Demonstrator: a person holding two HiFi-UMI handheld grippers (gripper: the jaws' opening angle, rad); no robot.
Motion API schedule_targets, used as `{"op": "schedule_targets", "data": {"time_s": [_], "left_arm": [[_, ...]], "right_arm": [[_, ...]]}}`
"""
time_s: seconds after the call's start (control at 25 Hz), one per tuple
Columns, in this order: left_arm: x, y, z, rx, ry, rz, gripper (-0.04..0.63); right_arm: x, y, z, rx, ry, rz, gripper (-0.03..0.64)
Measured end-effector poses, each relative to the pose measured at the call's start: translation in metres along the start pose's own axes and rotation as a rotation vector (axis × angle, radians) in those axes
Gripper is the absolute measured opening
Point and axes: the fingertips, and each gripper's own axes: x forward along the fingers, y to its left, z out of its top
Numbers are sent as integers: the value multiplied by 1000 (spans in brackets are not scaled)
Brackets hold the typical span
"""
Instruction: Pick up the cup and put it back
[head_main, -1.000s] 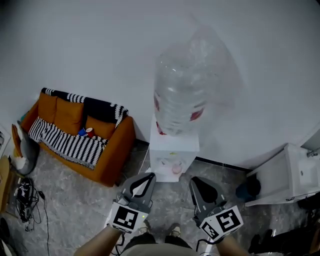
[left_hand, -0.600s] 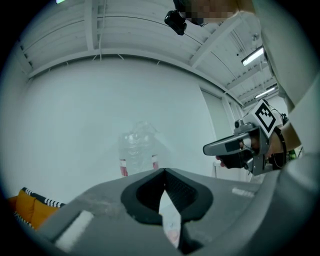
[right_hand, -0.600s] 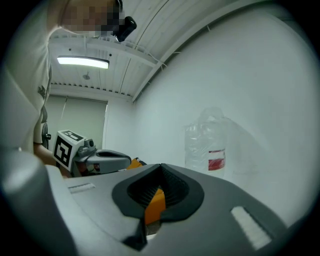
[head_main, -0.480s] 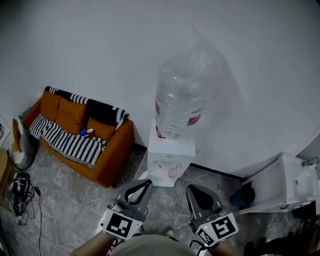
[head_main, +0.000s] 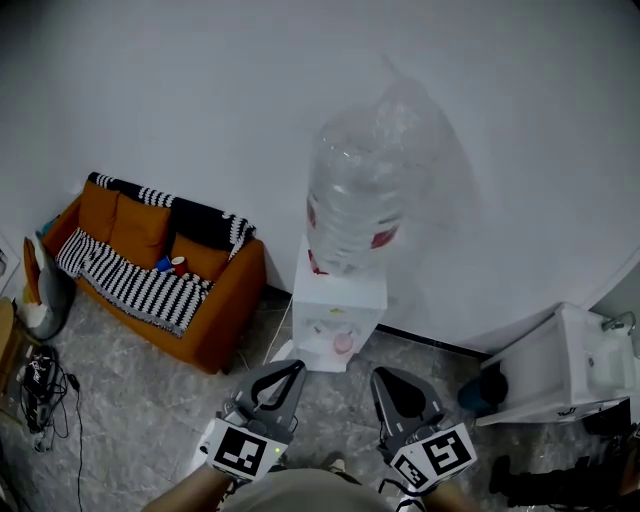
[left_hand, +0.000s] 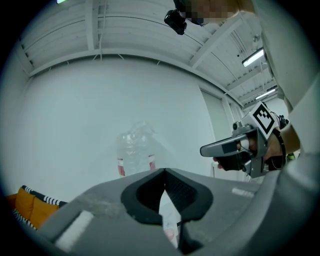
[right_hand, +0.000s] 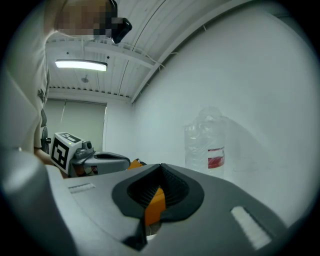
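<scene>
Centrally, crinkled clear bottle (head_main: 355, 200) (pinkish cup (head_main: 343, 343) below)

The water bottle (head_main: 355, 200) is clear, crinkled plastic; the dispenser (head_main: 338, 318) smooth white plastic. The sofa (head_main: 140, 232) is orange cloth with a striped knit throw (head_main: 130, 285), the floor (head_main: 140, 410) marbled stone.

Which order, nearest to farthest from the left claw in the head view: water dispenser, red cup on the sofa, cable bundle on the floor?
1. water dispenser, just ahead of the left claw, slightly right.
2. red cup, on the sofa, up and left.
3. cable bundle, on the floor at the far left edge.
</scene>
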Motion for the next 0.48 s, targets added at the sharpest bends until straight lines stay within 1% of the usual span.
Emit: {"op": "schedule_targets", "data": {"time_s": [0.48], "left_arm": [[3, -6, 6, 7, -4, -12, 3]], "right_arm": [[-4, -6, 4, 2, -9, -16, 3]]}}
